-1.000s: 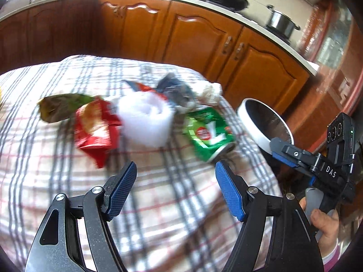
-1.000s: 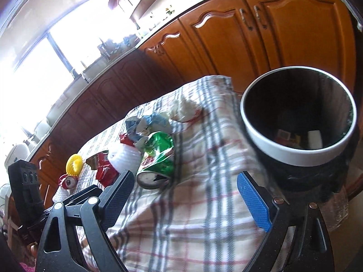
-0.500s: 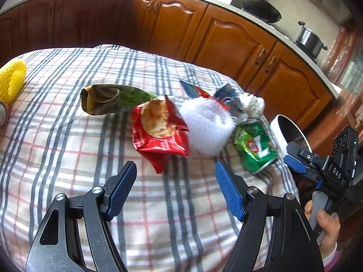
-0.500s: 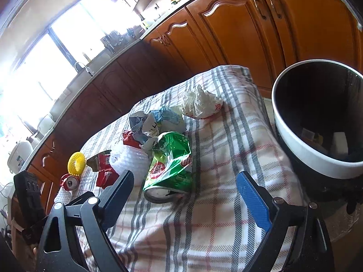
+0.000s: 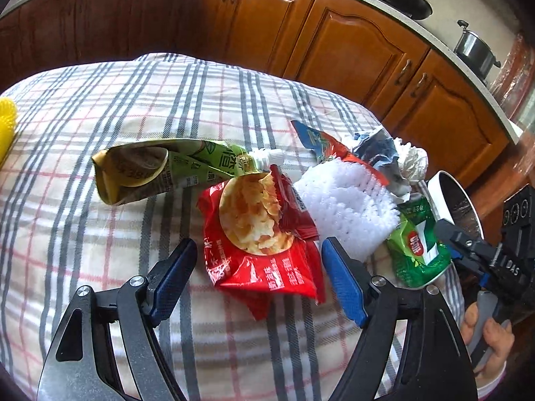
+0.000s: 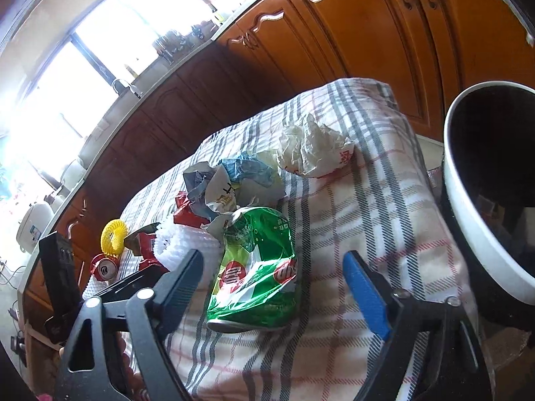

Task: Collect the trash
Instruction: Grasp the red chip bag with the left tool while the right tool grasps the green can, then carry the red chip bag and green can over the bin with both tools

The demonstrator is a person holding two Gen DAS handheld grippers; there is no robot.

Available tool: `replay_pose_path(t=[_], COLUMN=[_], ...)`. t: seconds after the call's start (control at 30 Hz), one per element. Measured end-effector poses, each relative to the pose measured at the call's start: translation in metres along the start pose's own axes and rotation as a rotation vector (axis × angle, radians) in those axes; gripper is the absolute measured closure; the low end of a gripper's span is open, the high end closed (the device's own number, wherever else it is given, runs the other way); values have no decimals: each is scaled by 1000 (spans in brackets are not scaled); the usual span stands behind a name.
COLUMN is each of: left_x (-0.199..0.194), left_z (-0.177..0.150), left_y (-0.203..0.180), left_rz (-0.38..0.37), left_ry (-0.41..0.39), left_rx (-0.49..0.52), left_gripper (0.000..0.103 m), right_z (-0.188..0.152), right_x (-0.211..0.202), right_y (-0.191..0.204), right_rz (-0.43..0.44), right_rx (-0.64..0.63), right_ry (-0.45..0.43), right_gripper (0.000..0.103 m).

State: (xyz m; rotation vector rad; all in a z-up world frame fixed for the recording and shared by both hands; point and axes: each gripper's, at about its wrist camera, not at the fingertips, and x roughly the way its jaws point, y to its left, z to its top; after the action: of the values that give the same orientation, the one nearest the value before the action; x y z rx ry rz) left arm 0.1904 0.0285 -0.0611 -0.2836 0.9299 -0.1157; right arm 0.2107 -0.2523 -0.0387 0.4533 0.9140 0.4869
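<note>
Trash lies in a heap on the plaid tablecloth (image 5: pixel 100 250). My left gripper (image 5: pixel 260 277) stands open over a red chip bag (image 5: pixel 260 234), whose lower half lies between the blue pads without touching them. My right gripper (image 6: pixel 274 287) has its jaws closing around a crushed green can (image 6: pixel 257 267), also seen beside my left gripper as the green can (image 5: pixel 414 247); the pads are still clear of it. A white-rimmed bin (image 6: pixel 468 200) stands just right of the table's edge.
A green and yellow pouch (image 5: pixel 160 167), white foam netting (image 5: pixel 344 207), a blue-grey wrapper (image 6: pixel 234 173) and a crumpled white wrapper (image 6: pixel 311 150) lie around. A yellow foam ring (image 6: pixel 113 234) and a red can (image 6: pixel 105 267) sit at the far end. Wooden cabinets (image 5: pixel 351 43) line the back.
The left gripper has swung left and down, from near the green can to over the red chip bag. The right gripper has come closer to the green can, and its jaws have narrowed.
</note>
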Motion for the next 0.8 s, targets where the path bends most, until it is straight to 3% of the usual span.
replay_pose_path(t=[0.03,0.07,0.13,0.27,0.33,0.4,0.8], left_x=[1,1,-2,-15,-21,-29,-59], left_z=[-1,-2,-5,-15,-19,-22,-29], left_y=[1,2,1,0,-1,-5,-59], left_rz=[-8,-18,-24,-30,-37,-45,-164], left_ry=[1,1,-5,-28,-34,-44,-74], left_rx=[-3,-1,10,22,22,33,145], left_gripper=[30,42,42,49,50,59,60], right_z=[-1,-2,-6,-11,-14,-16,-29], right_x=[4,6,11,3,-6,-13,-63], right_y=[0,0,0,7,13,16,8], right_rz=[10,16,28,51,29,27,7], right_rx=[6,10,13,-6,-37,-56,-46], right_ry=[15,25,47,17,-7,-23,-114], right_gripper=[32,41,62,79,79,79,81])
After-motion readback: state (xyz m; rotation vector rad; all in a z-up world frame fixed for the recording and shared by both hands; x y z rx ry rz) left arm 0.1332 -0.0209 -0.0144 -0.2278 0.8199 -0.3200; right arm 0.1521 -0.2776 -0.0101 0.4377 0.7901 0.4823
